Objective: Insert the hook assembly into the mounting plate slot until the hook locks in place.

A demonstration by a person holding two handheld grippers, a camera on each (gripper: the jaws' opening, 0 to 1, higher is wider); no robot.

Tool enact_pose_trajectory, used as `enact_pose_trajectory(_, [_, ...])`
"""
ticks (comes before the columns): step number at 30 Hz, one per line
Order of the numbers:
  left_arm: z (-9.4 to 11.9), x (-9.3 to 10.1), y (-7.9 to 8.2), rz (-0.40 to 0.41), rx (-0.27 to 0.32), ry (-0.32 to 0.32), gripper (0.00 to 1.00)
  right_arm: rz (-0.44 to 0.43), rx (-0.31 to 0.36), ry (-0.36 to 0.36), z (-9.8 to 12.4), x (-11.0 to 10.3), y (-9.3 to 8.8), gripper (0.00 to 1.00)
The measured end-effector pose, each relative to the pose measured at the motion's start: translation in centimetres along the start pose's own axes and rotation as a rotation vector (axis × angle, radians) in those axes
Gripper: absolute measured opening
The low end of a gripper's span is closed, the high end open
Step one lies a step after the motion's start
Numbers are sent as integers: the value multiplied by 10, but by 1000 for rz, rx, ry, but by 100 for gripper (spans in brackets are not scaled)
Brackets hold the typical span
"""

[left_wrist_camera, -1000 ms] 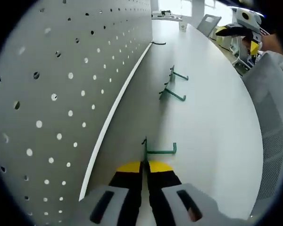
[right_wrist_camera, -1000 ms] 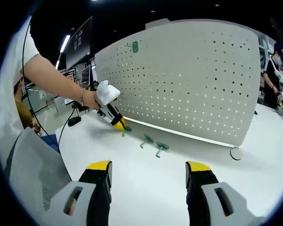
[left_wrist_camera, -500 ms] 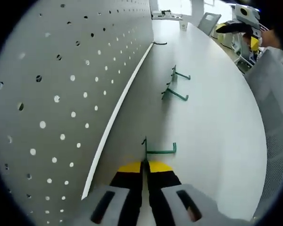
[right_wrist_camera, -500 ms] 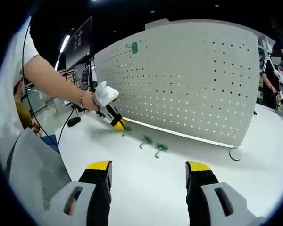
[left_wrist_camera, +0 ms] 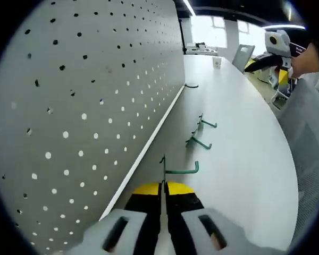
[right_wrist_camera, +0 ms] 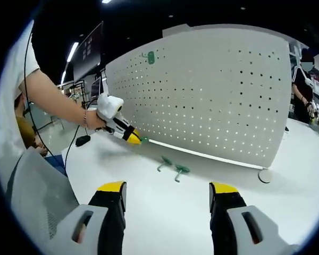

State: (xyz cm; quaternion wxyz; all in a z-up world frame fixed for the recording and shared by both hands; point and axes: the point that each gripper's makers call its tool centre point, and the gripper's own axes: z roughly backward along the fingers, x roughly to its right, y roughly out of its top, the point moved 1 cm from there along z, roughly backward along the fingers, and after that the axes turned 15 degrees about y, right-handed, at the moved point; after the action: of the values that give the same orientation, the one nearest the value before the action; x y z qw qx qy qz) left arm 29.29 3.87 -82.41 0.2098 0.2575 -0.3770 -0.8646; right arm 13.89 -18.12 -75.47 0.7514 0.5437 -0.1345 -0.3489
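My left gripper (left_wrist_camera: 163, 187) is shut on a green hook (left_wrist_camera: 176, 169), held just above the white table beside the grey pegboard (left_wrist_camera: 80, 106). In the right gripper view the same left gripper (right_wrist_camera: 133, 138) hovers in front of the pegboard (right_wrist_camera: 212, 101) with the green hook (right_wrist_camera: 144, 139) at its tip. Two more green hooks (left_wrist_camera: 199, 133) lie on the table further along; they appear as the pair of hooks (right_wrist_camera: 171, 166) in the right gripper view. A green hook (right_wrist_camera: 150, 57) hangs high on the board. My right gripper (right_wrist_camera: 167, 191) is open over bare table, well back from the board.
The pegboard stands on a white strip base with a round foot (right_wrist_camera: 265, 174). A grey mesh chair back (right_wrist_camera: 37, 196) is at the left, a person (right_wrist_camera: 303, 79) stands at the far right. Chairs and desks (left_wrist_camera: 239, 53) lie beyond the table's end.
My left gripper has lifted off the table with the green hook and tilted up toward the pegboard. The right gripper has stayed put.
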Motion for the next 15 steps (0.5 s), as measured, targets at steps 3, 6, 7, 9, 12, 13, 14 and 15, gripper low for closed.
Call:
enact_pose_trajectory(3, [6, 2, 4, 17, 27, 13, 1, -10, 11, 0, -1, -1, 0, 61])
enact_pose_trajectory(6, [12, 1, 13, 53, 63, 54, 2, -13, 15, 1, -2, -2, -1, 61])
enact_pose_trajectory(7, [14, 0, 15, 62, 73, 64, 2, -11, 17, 2, -2, -3, -1, 61])
enact_pose_trajectory(9, [19, 1, 22, 80, 95, 76, 2, -9, 15, 5, -3, -4, -1, 61])
enact_pose_trajectory(12, [27, 5, 32, 82, 127, 93, 2, -4, 18, 10, -4, -5, 0, 61])
enact_pose_trajectory(13, [30, 5, 35, 89, 137, 98, 2, -2, 18, 10, -4, -5, 1, 61])
enact_pose_trajectory(14, [33, 5, 39, 99, 151, 106, 2, 0, 21, 9, -3, -5, 2, 61])
enact_pose_trajectory(15, [35, 5, 40, 102, 157, 115, 2, 0, 23, 9, -3, -5, 2, 61])
